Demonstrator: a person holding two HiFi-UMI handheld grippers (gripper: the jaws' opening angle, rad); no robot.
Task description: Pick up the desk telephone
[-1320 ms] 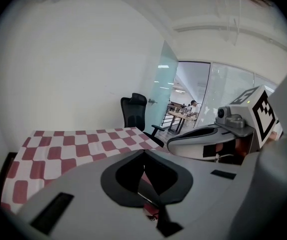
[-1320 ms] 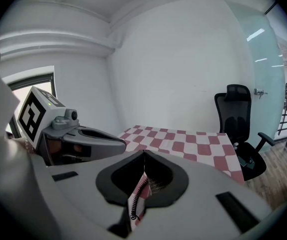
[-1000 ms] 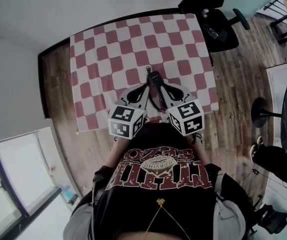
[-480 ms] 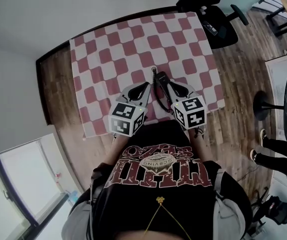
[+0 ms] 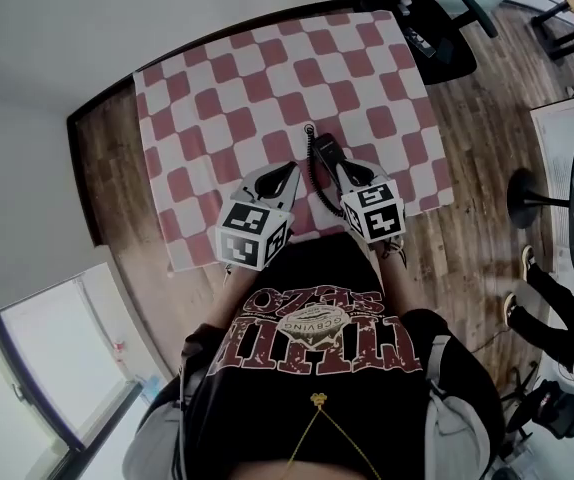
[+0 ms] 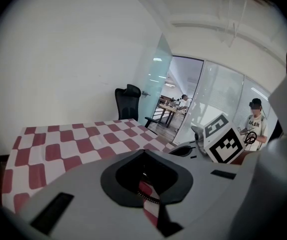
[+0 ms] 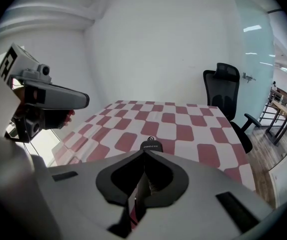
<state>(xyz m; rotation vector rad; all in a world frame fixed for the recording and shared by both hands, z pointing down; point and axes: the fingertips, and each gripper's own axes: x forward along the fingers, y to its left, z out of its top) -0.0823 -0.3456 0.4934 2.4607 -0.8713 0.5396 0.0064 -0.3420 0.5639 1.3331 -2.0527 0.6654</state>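
At approach step by desk telephone (image 5: 324, 151), left gripper (image 5: 289, 170) and right gripper (image 5: 345, 168) both pinched empty; must next spread jaws around it

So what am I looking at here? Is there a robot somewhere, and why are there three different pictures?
No robot: a person stands at a table, holding a two-jaw gripper in each hand. One picture comes from a camera on their head, looking down. The other two come from cameras riding on the left gripper and the right gripper. On the red-and-white checked cloth lies a black desk telephone with a coiled cord, just ahead of the right gripper's tips. Both grippers' jaws are together, holding nothing.
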